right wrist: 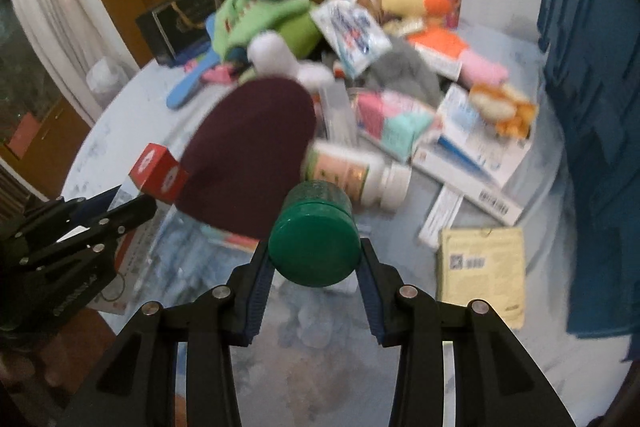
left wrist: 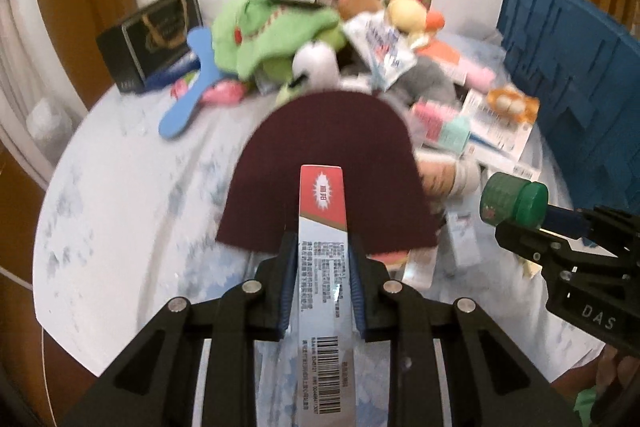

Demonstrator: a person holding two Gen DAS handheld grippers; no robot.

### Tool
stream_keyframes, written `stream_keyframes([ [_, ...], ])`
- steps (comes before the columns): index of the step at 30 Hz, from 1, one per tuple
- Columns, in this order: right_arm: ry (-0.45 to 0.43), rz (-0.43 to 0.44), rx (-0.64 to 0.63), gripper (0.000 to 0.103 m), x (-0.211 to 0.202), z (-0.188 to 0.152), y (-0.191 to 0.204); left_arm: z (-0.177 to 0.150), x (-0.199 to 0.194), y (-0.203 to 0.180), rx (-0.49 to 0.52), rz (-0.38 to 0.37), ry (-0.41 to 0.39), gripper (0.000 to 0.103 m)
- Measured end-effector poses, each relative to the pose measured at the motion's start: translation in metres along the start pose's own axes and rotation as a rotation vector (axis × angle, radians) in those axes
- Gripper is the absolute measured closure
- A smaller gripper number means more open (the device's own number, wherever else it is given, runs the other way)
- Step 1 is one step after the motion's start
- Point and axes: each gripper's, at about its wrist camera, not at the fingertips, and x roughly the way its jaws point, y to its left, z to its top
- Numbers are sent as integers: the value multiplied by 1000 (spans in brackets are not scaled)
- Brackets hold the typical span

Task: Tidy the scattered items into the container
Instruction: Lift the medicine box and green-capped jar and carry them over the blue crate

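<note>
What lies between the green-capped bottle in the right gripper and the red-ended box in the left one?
In the right wrist view, a dark maroon cloth fills the stretch between the green-capped bottle and the red-ended box.

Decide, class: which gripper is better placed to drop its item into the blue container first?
Probably the right. The right gripper, shut on the green bottle, sits nearer the blue container at the table's right edge. The left gripper clamps the long box mid-table, farther away.
</note>
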Motion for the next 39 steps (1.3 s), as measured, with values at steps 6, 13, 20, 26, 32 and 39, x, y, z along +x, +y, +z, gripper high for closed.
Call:
stream_keyframes([
  [6,-82,-25,0,63,-37,18,-1,24,-21,-13,37,-20,-63,79],
  [13,-173,-82,21,63,-84,28,-17,54,-48,-44,105,-72,-140,79],
  [20,-293,-154,38,63,-155,39,-46,92,-83,-91,166,-141,-230,79],
  [26,-388,-219,76,63,-216,42,-88,123,-110,-148,227,-202,-281,79],
  [32,-449,-293,151,63,-272,33,-156,159,-136,-222,295,-246,-329,79],
  [39,-470,-410,244,63,-328,20,-254,209,-181,-315,361,-277,-397,79],
])
